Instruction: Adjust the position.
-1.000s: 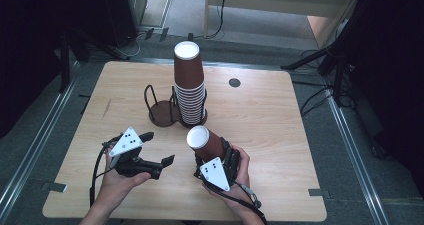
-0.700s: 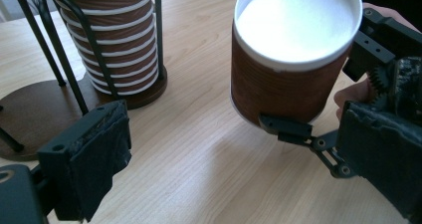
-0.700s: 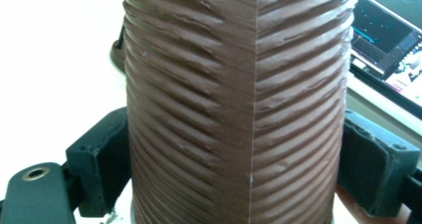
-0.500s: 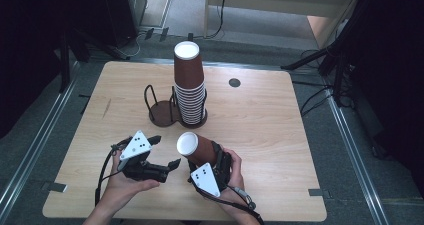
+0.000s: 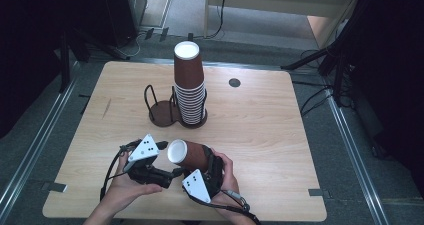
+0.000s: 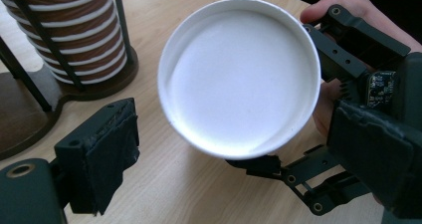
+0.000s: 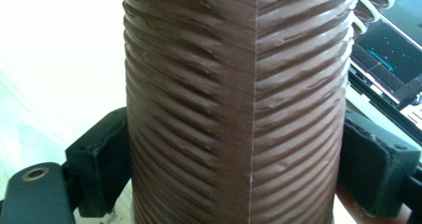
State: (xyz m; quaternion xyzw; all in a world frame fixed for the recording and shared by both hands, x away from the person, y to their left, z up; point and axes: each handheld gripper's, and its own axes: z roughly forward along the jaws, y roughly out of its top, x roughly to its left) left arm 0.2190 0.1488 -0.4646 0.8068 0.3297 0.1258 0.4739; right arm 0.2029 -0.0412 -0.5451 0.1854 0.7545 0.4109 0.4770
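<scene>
A ribbed brown paper cup [image 5: 192, 156] lies tilted on its side above the table's front edge, its white round end [image 6: 239, 77] turned to the left. My right gripper [image 5: 204, 161] is shut on the cup's body [image 7: 234, 109], one black jaw on each side. My left gripper [image 5: 169, 161] is open just left of the cup, facing that white end. Its padded fingers [image 6: 107, 157] stand wide on either side, apart from the cup. A tall stack of the same cups [image 5: 190, 87] stands upside down in a wire holder [image 5: 160, 110] at mid-table.
The holder's left ring stands empty beside the stack. A small dark round hole [image 5: 234, 82] sits in the table top at the back right. Bare wood [image 5: 280, 135] stretches to the right of the hands; the table's front edge is close under both forearms.
The cup has tipped from near upright onto its side, white end leftward, and shifted left. My left gripper has moved right, up to the cup's end.
</scene>
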